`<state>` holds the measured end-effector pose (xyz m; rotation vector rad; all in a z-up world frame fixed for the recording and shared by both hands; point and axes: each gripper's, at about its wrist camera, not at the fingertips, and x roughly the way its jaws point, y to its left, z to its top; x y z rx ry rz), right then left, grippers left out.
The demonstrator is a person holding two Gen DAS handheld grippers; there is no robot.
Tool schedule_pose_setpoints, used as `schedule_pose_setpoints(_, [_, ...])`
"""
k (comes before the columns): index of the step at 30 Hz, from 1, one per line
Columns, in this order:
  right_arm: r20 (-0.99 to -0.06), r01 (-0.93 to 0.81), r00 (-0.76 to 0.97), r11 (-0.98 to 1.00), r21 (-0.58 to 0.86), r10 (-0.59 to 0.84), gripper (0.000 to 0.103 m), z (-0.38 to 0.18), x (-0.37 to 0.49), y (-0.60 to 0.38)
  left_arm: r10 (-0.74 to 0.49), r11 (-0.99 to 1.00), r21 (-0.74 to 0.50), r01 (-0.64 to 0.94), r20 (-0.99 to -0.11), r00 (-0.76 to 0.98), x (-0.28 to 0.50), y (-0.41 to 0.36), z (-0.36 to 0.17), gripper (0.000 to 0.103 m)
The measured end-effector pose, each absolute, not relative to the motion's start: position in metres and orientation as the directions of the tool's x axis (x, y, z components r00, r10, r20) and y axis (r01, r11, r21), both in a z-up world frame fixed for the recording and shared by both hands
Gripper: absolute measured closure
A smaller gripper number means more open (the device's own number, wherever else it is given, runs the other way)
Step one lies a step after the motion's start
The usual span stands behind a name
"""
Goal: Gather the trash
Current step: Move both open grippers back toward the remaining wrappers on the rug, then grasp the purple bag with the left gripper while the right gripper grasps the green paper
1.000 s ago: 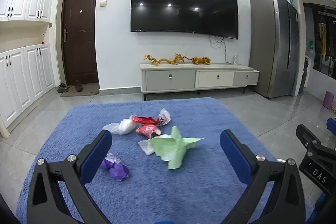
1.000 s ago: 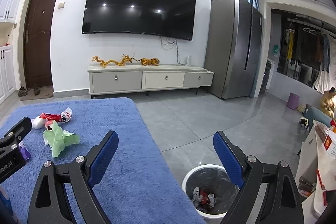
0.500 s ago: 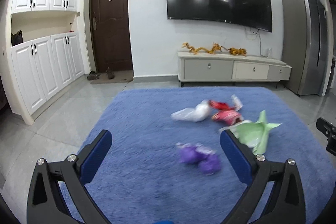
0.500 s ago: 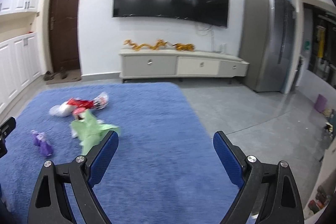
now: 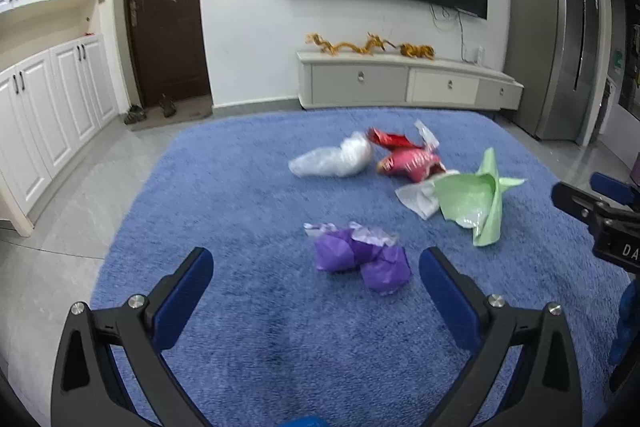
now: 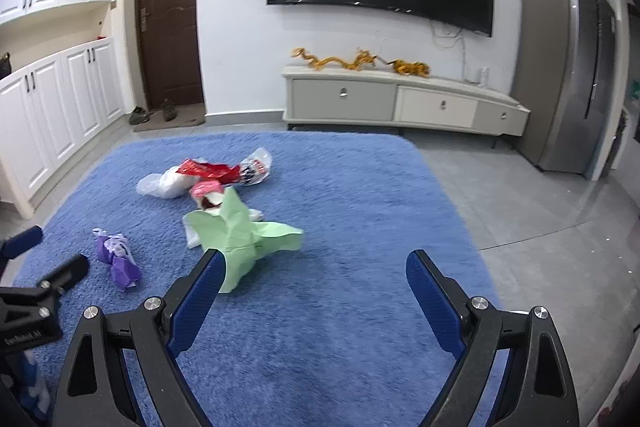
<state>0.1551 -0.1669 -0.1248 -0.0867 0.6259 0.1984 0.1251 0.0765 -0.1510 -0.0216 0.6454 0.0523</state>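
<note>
Left gripper [image 5: 316, 281] gapes over blue rug [image 5: 248, 187].

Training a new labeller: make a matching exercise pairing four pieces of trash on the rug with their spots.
Things:
1. crumpled purple wrapper
2. folded green paper
3. clear plastic bag
4. red snack packet

Places on the blue rug:
A. just left of the red packet
B. nearest the left gripper
C. between bag and green paper
D. farthest right

Pairs: 1-B, 2-D, 3-A, 4-C
</note>
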Motion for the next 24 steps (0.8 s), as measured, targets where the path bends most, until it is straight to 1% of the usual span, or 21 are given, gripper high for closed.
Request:
schedule_pose_setpoints(7, [-0.633, -0.279, 0.734, 0.959, 0.052, 0.248, 0.012, -0.141, 0.18, -0.154, -0.001, 0.999, -0.041, -0.034, -0.651, 0.759, 0.149, 0.075, -0.155, 0.0])
schedule_pose_setpoints(15, [-0.646, -0.335, 0.696, 0.938, 0.091, 0.312, 0.012, -0.148, 0.207, -0.14, -0.078, 0.993, -0.119, -0.01, -0.71, 0.7, 0.177, 0.076, -0.165, 0.0])
schedule_pose_setpoints(20, [-0.677, -0.363, 0.645, 0.921, 0.138, 0.355, 0.012, -0.158, 0.223, -0.133, -0.115, 0.986, -0.165, -0.012, -0.734, 0.67, 0.183, 0.084, -0.171, 0.001])
schedule_pose_setpoints(22, [-0.68, -0.366, 0.636, 0.918, 0.151, 0.365, 0.012, -0.158, 0.226, -0.133, -0.12, 0.984, -0.175, -0.017, -0.74, 0.662, 0.184, 0.086, -0.173, 0.006])
schedule_pose_setpoints(23, [-0.685, -0.367, 0.63, 0.918, 0.152, 0.365, 0.013, -0.159, 0.227, -0.133, -0.121, 0.984, -0.176, -0.019, -0.745, 0.656, 0.185, 0.086, -0.175, 0.013])
schedule_pose_setpoints(24, [-0.69, -0.369, 0.625, 0.917, 0.15, 0.364, 0.018, -0.16, 0.227, -0.132, -0.12, 0.984, -0.175, -0.021, -0.751, 0.649, 0.186, 0.085, -0.176, 0.02])
